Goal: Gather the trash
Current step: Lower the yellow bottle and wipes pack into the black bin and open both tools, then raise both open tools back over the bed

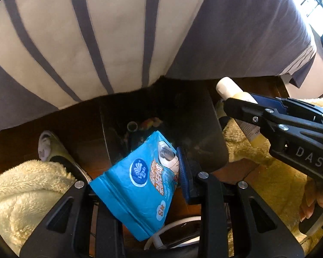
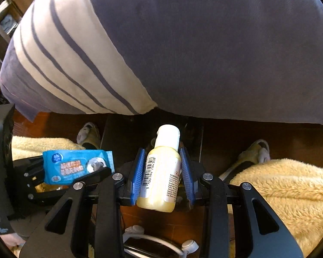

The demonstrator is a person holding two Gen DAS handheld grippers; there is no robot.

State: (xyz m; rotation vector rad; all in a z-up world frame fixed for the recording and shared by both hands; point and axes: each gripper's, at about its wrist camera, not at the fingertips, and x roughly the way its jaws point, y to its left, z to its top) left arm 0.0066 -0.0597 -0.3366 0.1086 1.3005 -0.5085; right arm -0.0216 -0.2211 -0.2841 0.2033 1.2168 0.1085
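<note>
I hold my left gripper pinched on a blue wipes packet, the blue pad of one finger pressing its right edge while the packet's other edge is hidden behind the opposite finger, so the packet hangs tilted between them, its printed face turned up toward the camera. Below and beyond it stands a dark bin, its open mouth showing a small cup-like thing and some colourful scraps at the bottom; the packet sits over the bin's near edge. My right gripper is closed on a small yellow bottle with a white cap, both blue pads touching its sides, the cap pointing away from me and the barcode label facing up. In the left wrist view that bottle and the right gripper hover just beside the bin's right edge. A striped grey and white bedcover fills the upper part of both views, its lower edge hanging just above the bin. On the brown wooden floor I see my slippers on either side of the bin, with my fluffy cream robe covering my legs. White cable runs beneath the right gripper.
</note>
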